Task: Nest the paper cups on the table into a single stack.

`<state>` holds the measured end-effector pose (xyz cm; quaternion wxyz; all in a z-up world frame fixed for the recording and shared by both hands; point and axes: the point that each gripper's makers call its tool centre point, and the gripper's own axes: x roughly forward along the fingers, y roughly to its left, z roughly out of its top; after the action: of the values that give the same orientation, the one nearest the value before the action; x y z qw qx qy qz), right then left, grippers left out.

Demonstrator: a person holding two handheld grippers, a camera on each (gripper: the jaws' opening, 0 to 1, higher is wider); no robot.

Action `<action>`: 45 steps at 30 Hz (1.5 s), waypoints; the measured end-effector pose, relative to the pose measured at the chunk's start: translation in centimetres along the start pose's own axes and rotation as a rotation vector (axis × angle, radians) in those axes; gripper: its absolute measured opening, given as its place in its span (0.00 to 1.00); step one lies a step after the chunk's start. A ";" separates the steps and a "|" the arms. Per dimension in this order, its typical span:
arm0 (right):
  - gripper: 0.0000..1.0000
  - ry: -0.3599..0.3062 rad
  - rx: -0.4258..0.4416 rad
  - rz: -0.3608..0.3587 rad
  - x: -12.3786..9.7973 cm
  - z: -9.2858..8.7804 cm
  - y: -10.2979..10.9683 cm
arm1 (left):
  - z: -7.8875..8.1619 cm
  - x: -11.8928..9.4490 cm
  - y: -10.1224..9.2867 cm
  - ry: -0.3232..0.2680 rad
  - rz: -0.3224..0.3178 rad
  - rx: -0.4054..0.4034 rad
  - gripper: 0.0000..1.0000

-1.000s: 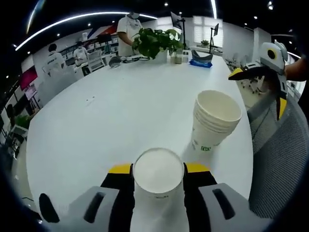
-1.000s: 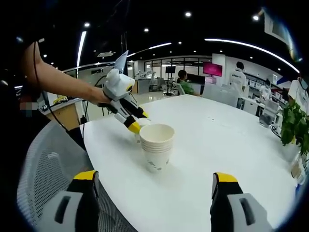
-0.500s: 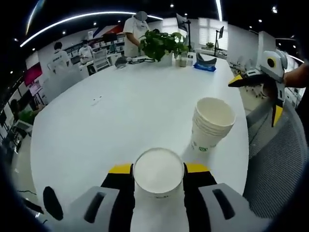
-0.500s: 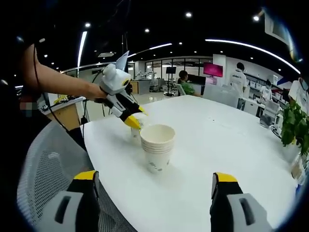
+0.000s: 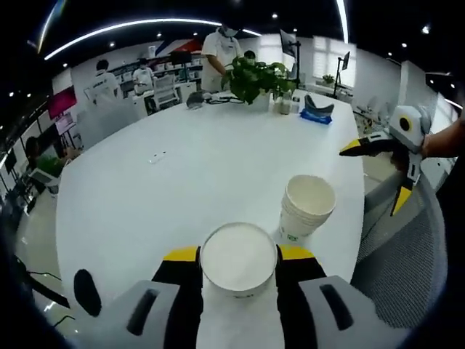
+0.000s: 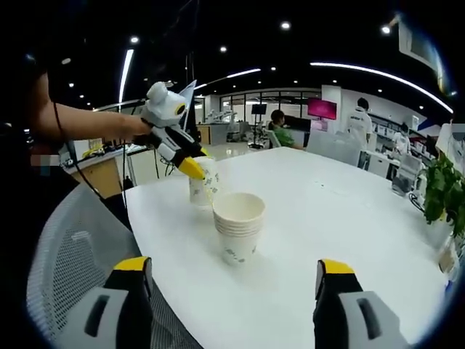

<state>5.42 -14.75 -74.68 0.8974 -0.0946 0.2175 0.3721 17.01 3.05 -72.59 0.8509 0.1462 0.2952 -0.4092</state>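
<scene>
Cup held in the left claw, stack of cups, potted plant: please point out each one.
Held cup (image 5: 238, 256), left gripper view, on its white bottom.
Stack of cups (image 6: 238, 233), right gripper view, on its side wall.
Potted plant (image 5: 256, 75), left gripper view, on its leaves.

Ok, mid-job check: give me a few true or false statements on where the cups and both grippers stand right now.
1. The left gripper is shut on a single paper cup. True.
2. The right gripper holds a cup. False: its jaws stand wide open with nothing between them.
3. The stack of cups stands upright on the white table. True.
4. The held cup is already nested in the stack. False: in the right gripper view it is apart, beside the stack.
5. The stack lies tipped on its side. False: it is upright, mouth up.
</scene>
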 end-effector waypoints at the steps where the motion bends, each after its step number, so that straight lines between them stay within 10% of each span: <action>1: 0.93 -0.002 -0.004 0.000 0.0 0.1 0.0 | 0.3 -0.3 0.1 0.000 0.010 0.005 0.37; 20: 0.80 -0.126 -0.019 0.024 0.4 4.9 0.8 | 4.9 -4.1 -3.0 -0.037 -0.007 0.012 0.37; 45: 0.64 -0.170 -0.027 0.233 0.9 6.9 5.9 | 8.2 -6.1 -10.6 -0.100 -0.250 0.132 0.37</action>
<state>4.00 -7.71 -69.01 0.8621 -0.0489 0.1450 0.4832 8.82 -3.87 -62.45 0.7955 0.1432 0.2408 -0.5373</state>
